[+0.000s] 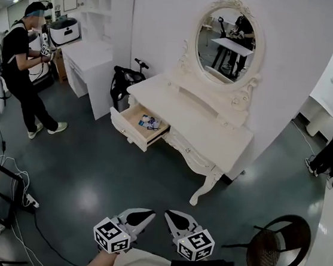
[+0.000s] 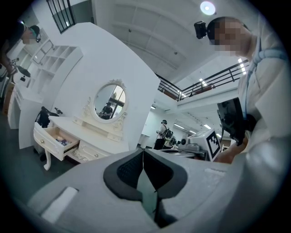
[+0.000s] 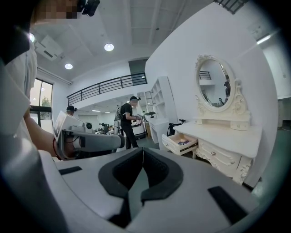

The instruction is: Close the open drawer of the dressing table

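The white dressing table (image 1: pixel 215 129) with its oval mirror (image 1: pixel 227 42) stands against the wall. Its left drawer (image 1: pixel 137 127) is pulled out, with small items inside. Both grippers hover low near my body, well short of the table across the dark floor. My left gripper (image 1: pixel 152 213) is shut and holds nothing. My right gripper (image 1: pixel 167 212) is also shut and empty. In the left gripper view the shut jaws of the left gripper (image 2: pixel 143 154) point past the open drawer (image 2: pixel 55 141) at far left. In the right gripper view the right gripper (image 3: pixel 142 152) has the drawer (image 3: pixel 180 143) ahead to its right.
A person in black (image 1: pixel 23 66) stands at the left by a white desk and shelves (image 1: pixel 91 60). A black bag (image 1: pixel 122 82) sits beside the table's left end. A round black chair (image 1: pixel 278 244) is at lower right. Cables (image 1: pixel 9 185) lie on the floor at left.
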A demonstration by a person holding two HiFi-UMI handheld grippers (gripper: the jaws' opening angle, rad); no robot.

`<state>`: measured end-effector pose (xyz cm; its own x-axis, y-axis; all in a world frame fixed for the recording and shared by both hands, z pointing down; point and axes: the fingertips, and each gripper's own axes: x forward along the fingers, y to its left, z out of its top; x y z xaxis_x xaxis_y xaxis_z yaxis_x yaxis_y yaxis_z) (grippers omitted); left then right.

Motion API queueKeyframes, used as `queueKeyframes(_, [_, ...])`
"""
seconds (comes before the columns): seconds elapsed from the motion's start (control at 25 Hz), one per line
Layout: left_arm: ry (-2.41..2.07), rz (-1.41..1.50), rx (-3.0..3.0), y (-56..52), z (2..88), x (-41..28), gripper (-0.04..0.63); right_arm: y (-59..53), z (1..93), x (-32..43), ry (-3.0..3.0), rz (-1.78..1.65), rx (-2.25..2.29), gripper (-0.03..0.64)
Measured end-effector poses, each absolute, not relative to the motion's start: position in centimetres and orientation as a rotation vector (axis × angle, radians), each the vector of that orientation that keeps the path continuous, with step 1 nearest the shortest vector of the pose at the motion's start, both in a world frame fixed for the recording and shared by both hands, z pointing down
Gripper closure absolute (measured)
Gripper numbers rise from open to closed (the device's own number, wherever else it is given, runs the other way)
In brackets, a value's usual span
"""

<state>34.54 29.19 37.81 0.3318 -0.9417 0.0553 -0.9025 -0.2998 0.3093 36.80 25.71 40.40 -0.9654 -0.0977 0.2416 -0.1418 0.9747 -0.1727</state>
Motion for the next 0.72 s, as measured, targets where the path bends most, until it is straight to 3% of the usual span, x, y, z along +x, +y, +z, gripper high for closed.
queueKeyframes(0.72, [-1.571, -0.18, 2.356, 26.6, 37.4, 17.7, 0.586, 22.7, 40.0, 21.6, -2.854, 0.291, 0.302, 0.6])
